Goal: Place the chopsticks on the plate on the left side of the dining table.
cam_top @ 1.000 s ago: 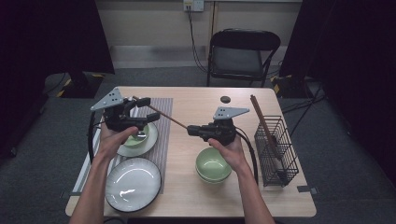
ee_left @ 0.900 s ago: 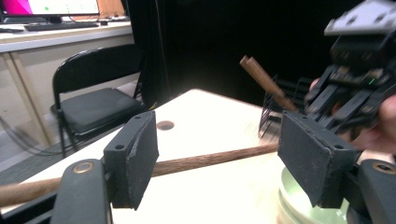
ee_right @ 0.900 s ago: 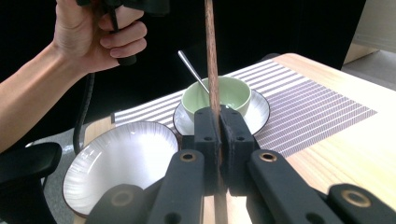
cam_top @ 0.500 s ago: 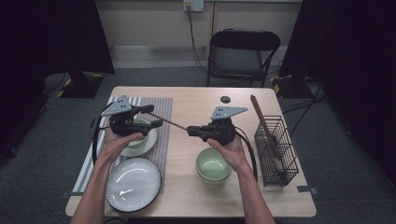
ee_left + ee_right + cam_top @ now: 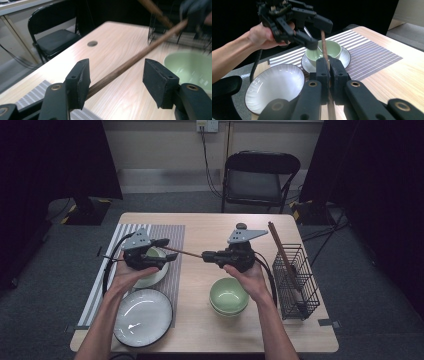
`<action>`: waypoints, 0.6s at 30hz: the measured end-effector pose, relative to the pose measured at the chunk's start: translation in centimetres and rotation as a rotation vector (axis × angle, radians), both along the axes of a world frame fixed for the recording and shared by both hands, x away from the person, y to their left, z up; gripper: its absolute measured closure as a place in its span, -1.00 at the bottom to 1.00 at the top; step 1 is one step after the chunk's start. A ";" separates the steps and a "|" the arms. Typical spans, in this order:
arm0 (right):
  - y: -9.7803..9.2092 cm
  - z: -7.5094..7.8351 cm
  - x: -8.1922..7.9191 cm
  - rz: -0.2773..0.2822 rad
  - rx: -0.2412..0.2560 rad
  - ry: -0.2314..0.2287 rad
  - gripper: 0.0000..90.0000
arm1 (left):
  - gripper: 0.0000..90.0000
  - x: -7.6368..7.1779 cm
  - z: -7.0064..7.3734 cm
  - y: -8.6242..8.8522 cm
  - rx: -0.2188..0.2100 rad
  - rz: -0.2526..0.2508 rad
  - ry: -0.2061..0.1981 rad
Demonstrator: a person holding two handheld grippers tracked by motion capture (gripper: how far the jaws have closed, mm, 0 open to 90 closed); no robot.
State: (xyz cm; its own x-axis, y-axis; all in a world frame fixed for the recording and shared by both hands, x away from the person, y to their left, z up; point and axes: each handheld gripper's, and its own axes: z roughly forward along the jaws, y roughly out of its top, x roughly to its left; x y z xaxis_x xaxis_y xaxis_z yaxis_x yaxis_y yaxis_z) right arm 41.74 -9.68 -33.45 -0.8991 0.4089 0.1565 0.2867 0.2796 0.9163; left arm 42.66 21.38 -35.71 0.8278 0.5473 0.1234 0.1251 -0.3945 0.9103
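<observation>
Above the tabletop [image 5: 200, 325], between the two hands, a brown chopstick [image 5: 182, 252] hangs level in the air. The right gripper [image 5: 206, 255] has its fingers clamped together on one end, which keeps the stick steady for a handover. The left gripper [image 5: 162, 254] meets it with fingers apart, the free end lying between them against one pad, not yet pinched. Below sit a small green bowl [image 5: 327, 51] on its saucer [image 5: 343, 58], a grey plate [image 5: 142, 316], a second green bowl [image 5: 228, 296] and a wire basket [image 5: 296, 282].

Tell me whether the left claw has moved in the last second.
Yes. In the high view the left claw has dropped toward the small green bowl on the striped mat, its jaws open around the chopstick.
</observation>
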 end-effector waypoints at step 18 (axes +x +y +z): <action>-0.4 2.7 0.0 0.019 -0.038 0.008 1.00 | 0.81 -0.4 -3.0 -2.0 0.139 -0.046 0.045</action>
State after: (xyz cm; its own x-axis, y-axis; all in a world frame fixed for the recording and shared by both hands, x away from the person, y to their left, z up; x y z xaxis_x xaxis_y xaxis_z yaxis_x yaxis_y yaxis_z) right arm 41.70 -10.12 -30.80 -0.9054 0.3977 0.1485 0.2883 0.3191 0.9028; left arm 42.24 19.41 -38.73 0.8582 0.4885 0.1576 0.1430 -0.5225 0.8406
